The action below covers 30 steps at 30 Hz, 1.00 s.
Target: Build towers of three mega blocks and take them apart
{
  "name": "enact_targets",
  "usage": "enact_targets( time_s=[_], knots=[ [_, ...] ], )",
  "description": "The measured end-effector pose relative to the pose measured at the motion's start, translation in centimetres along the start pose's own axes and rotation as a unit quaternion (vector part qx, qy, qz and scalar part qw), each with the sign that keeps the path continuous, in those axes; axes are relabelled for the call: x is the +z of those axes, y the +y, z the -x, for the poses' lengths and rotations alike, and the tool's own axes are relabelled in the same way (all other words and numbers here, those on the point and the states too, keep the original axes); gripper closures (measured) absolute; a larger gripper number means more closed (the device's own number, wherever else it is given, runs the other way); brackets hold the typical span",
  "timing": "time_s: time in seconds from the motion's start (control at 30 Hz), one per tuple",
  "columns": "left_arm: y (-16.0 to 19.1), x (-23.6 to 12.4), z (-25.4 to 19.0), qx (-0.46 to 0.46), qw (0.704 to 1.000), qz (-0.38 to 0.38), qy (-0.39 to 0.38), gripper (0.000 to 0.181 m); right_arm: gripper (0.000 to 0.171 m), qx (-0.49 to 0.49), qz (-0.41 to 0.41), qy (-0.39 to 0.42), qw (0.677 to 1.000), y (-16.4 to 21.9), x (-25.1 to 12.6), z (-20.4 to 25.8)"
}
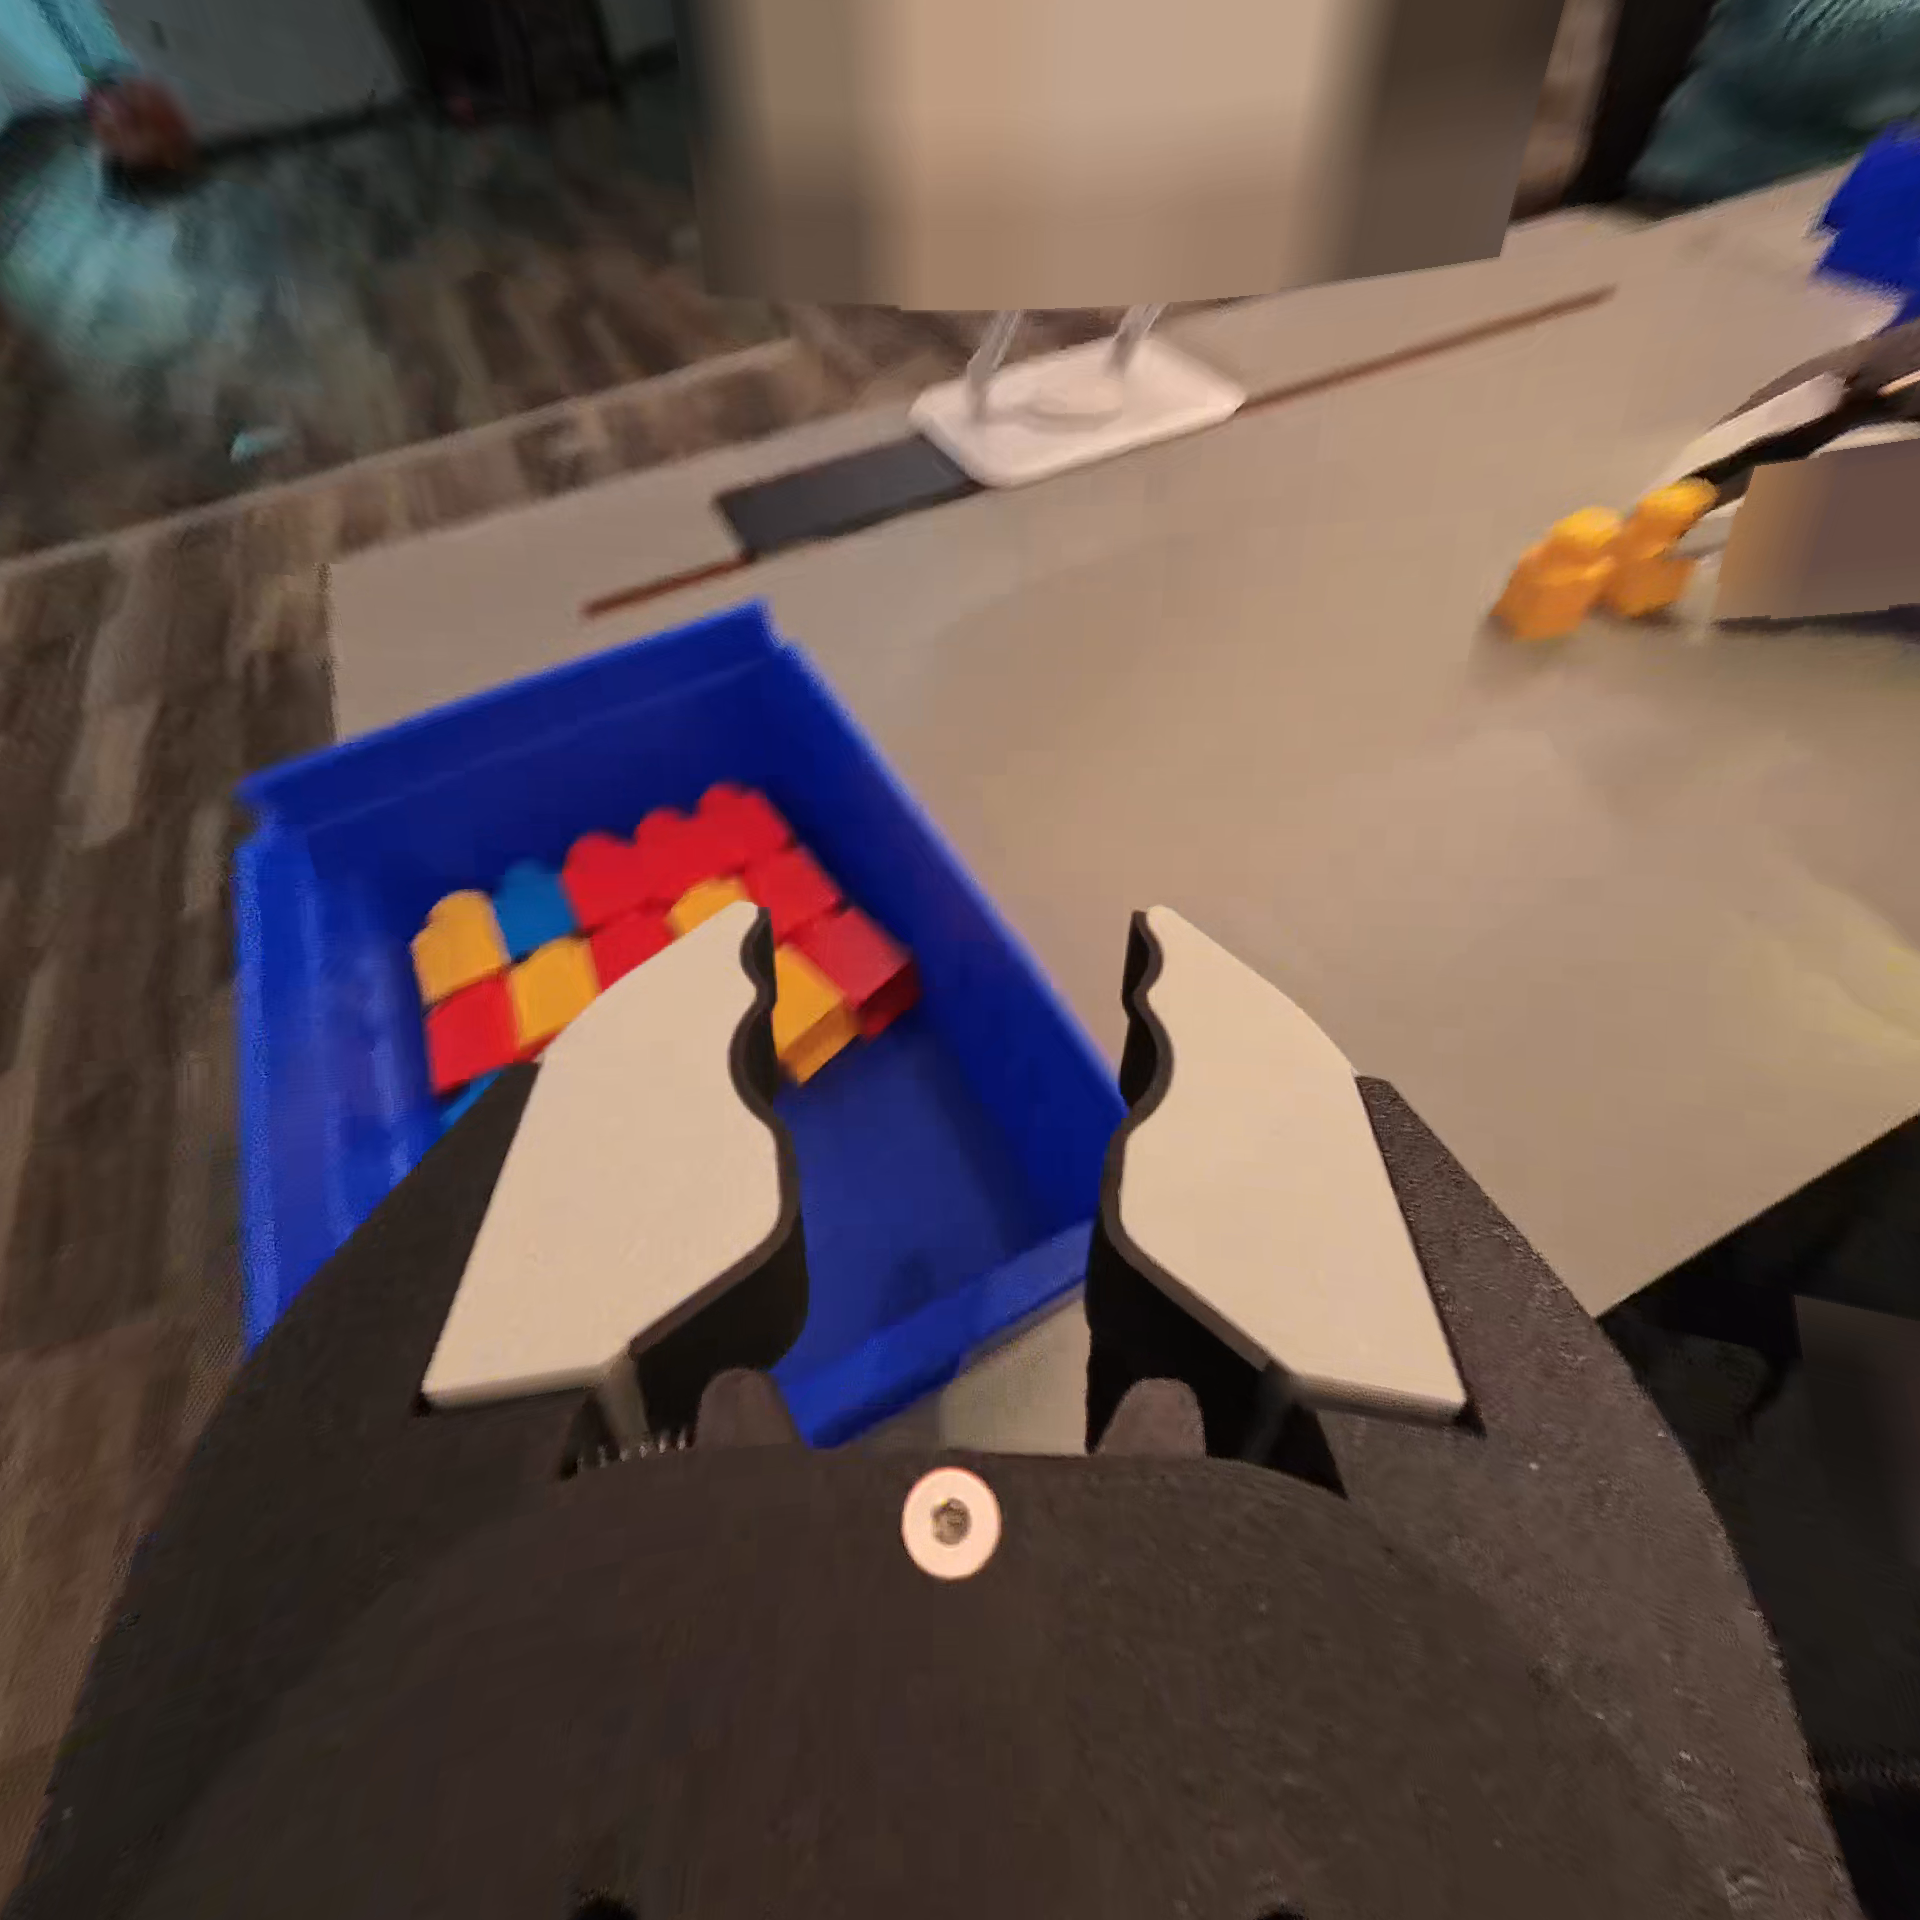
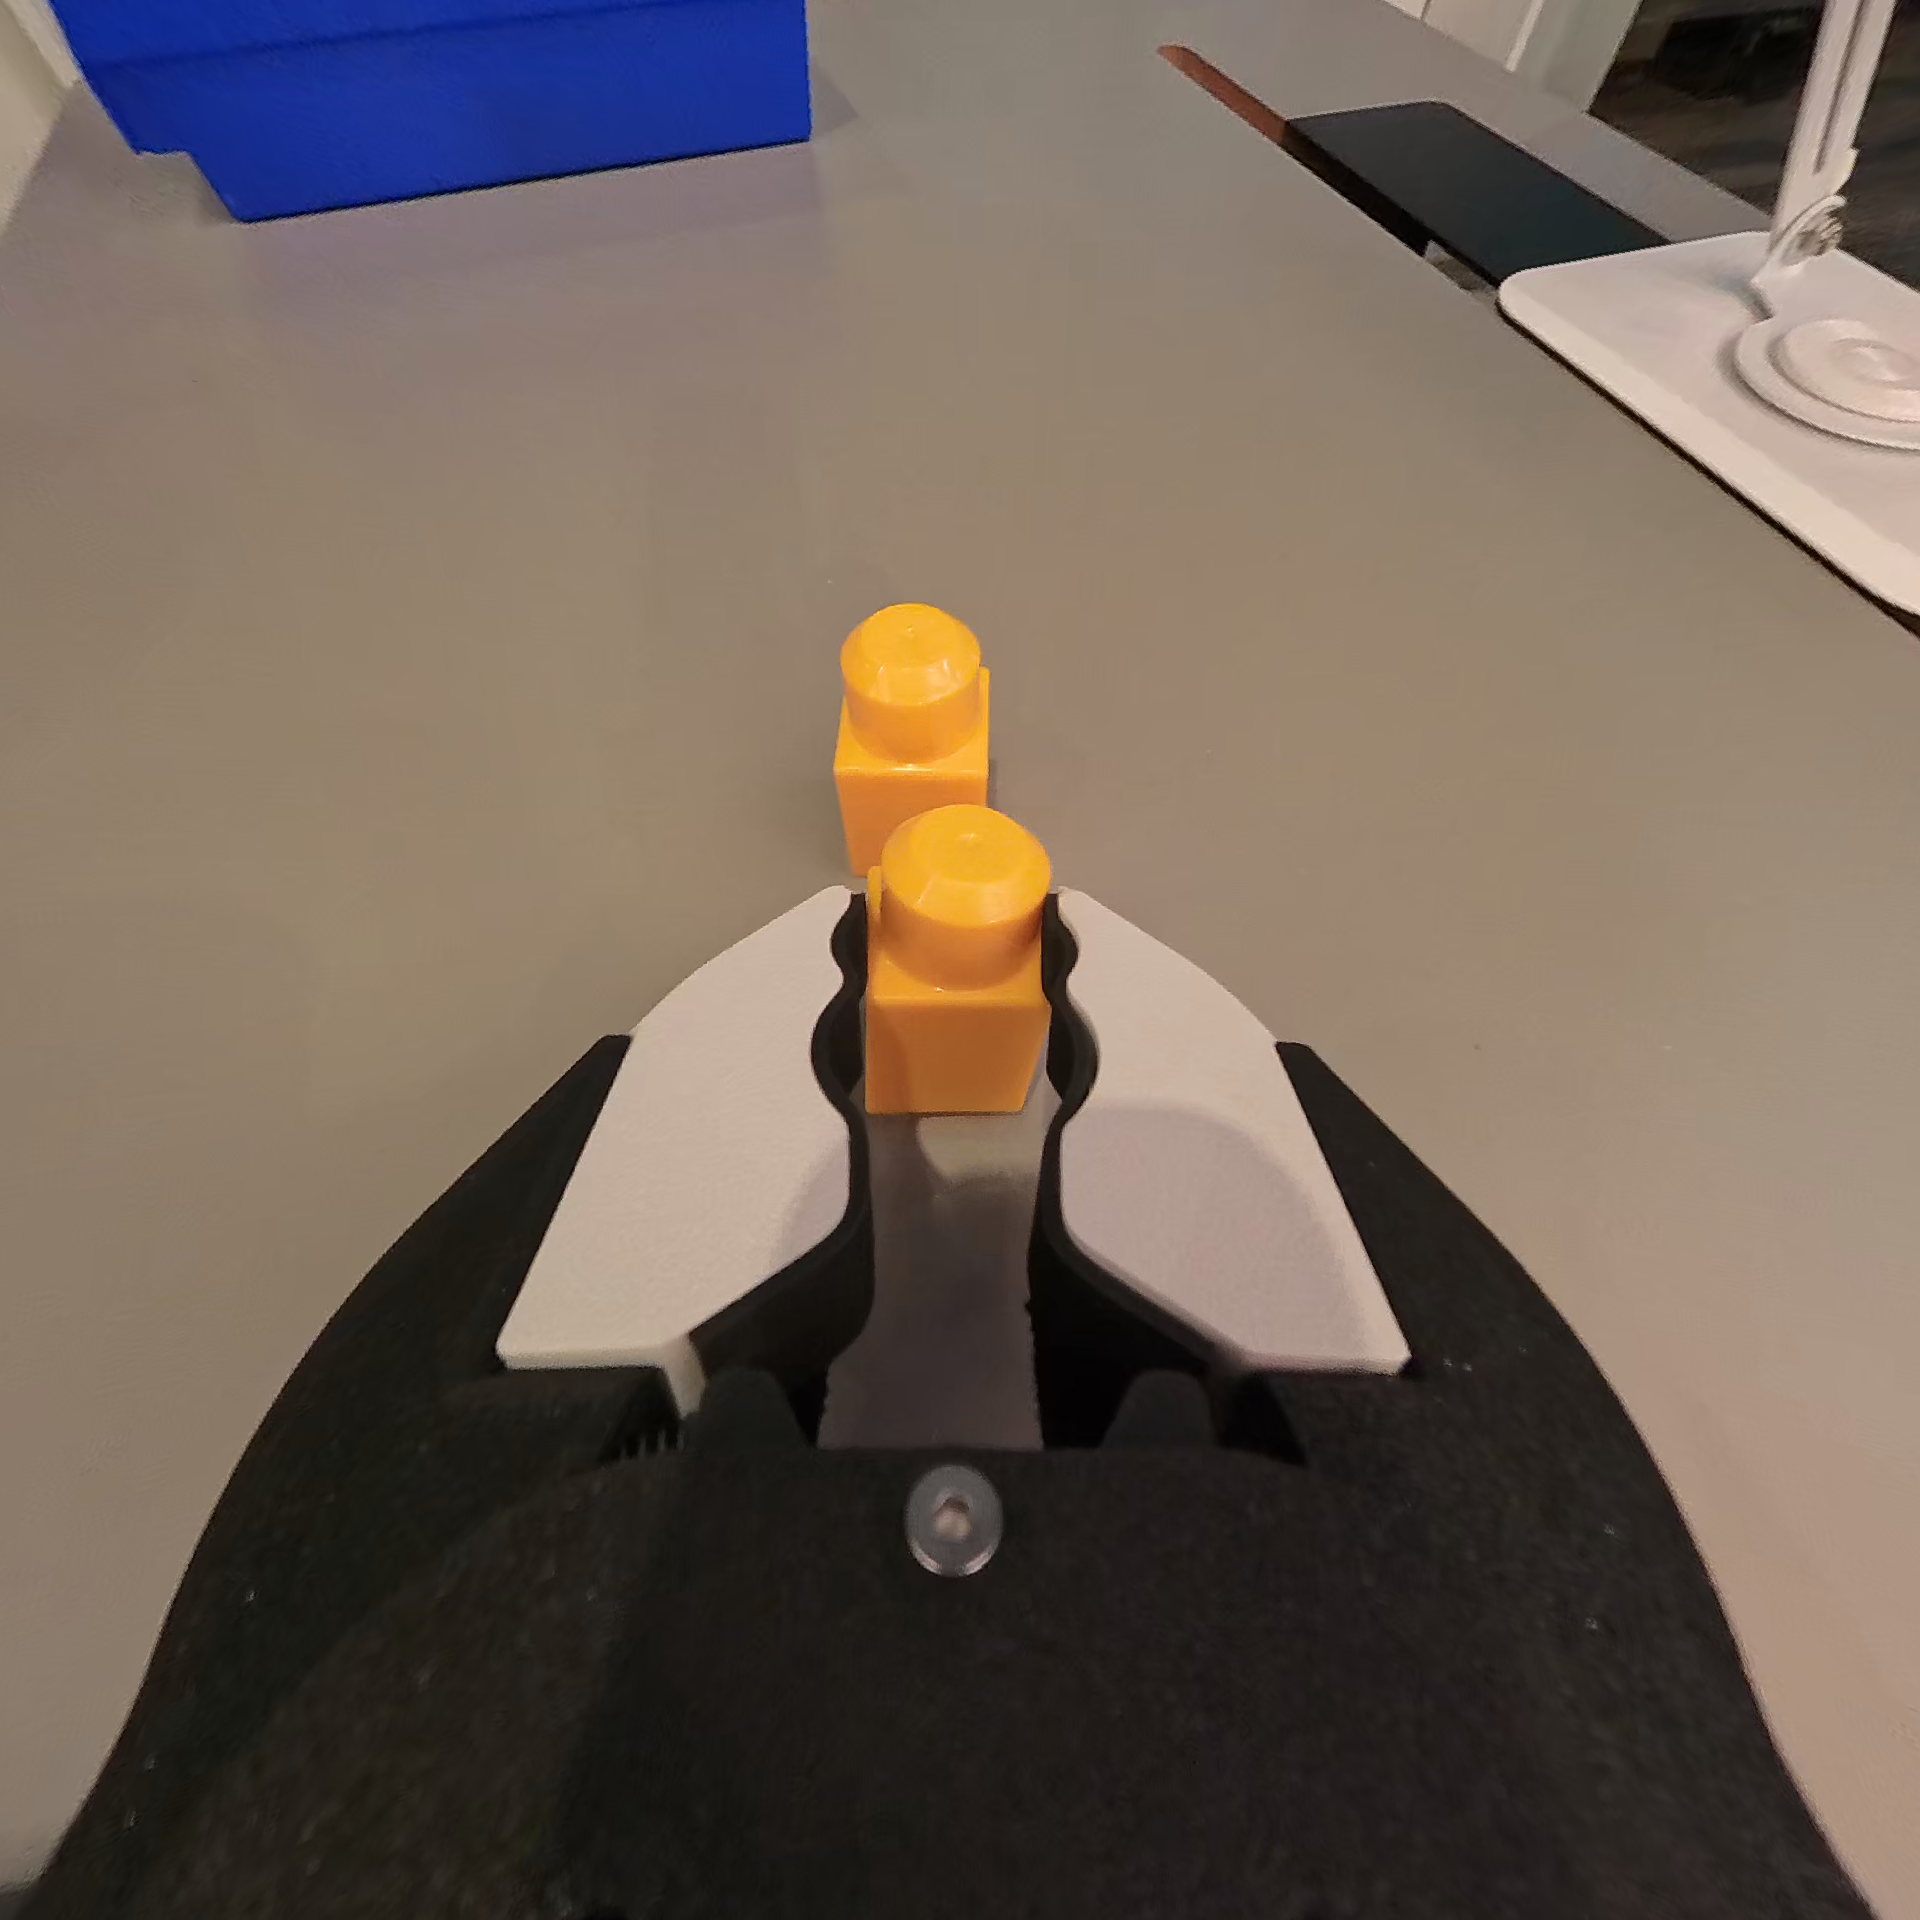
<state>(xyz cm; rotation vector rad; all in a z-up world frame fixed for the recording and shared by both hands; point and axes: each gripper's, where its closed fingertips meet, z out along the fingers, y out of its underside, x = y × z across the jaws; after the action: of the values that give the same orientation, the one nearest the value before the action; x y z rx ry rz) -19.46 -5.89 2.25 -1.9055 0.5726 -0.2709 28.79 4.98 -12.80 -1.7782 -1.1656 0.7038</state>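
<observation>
A white stand base (image 2: pixel 1704 343) beside a black pad (image 2: pixel 1475 187) on the grey table (image 2: pixel 416 540)

Two yellow single-stud blocks upright on tabletop (image 2: pixel 416 623): near block (image 2: pixel 951 1029) clamped between right gripper (image 2: pixel 954 914) fingers, far block (image 2: pixel 909 743) just behind, free. Red, yellow, blue blocks (image 1: pixel 665 935) jumbled in blue bin (image 1: pixel 935 935).

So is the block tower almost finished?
Not yet. No blocks are stacked so far. One yellow block stands alone on the grey table. The right tool is clamped on a second yellow block just behind it, not yet on top. The left tool hangs open and empty over the blue bin of red, yellow and blue blocks. Stacking is all still to do.
</observation>
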Motion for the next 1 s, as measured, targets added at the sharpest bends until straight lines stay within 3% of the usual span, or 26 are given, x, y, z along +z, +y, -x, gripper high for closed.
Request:
enact_targets(
  time_s=[0.27,0.33,0.53,0.73,1.0],
  knots=[
    [4.8,-0.8,6.8,-0.091,0.983,0.146,-0.062,0.118,0.135,-0.013,0.01,0.003,1.0,0.7,-0.5,0.3],
    [6.5,-0.3,7.5,-0.114,0.97,0.203,-0.071,0.12,0.125,-0.007,0.007,0.004,1.0,0.6,-0.5,0.3],
    [9.4,2.9,7.0,-0.237,0.916,0.324,-0.025,0.122,0.115,0.003,-0.037,0.018,0.999,-1.4,-1.8,0.0],
    [13.1,4.4,10.4,-0.208,0.86,0.452,-0.111,0.114,0.12,0.031,-0.105,-0.003,0.994,-4.2,-4.3,0.7],
    [14.7,5.1,12.3,-0.156,0.833,0.499,-0.179,0.112,0.12,0.019,-0.135,-0.025,0.99,-6.2,-5.9,1.7]
  ],
)
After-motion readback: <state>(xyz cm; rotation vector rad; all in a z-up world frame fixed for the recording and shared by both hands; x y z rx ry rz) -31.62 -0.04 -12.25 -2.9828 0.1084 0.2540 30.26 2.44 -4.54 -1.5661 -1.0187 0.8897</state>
